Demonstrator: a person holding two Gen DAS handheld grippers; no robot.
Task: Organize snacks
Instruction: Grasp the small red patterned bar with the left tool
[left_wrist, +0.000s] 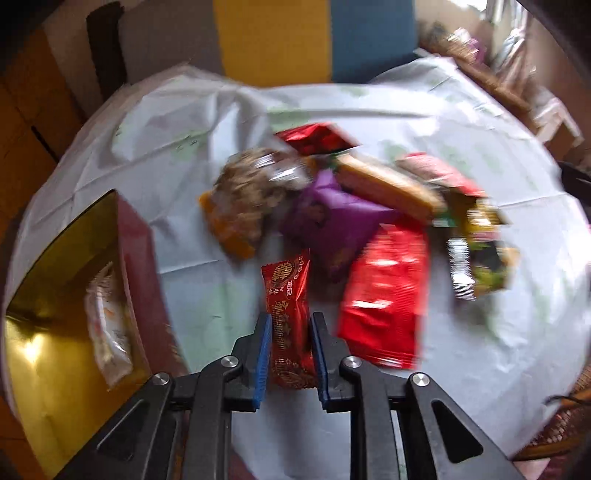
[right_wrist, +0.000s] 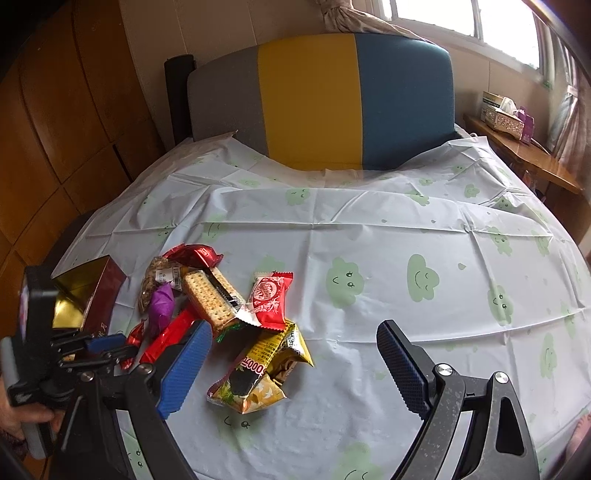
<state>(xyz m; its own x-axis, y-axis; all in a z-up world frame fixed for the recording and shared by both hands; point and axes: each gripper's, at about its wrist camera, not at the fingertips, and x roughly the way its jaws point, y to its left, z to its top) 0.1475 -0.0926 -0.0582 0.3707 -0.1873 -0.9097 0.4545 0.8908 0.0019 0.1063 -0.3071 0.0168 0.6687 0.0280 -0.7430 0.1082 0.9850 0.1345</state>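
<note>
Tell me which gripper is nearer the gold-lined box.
Left. The left gripper, shut on a red candy packet, is just beside the gold-lined box. The right gripper hangs open over the snack pile, farther from it.

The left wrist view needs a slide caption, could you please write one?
Left gripper clamps a red gold-printed snack packet beside the gold-lined red box.

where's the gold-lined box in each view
Left wrist: the gold-lined box fills the lower left edge, open, a pale packet inside.
Right wrist: same box sits small at the left edge, beyond the left tool.
Shared landmark: the purple packet in the snack pile.
</note>
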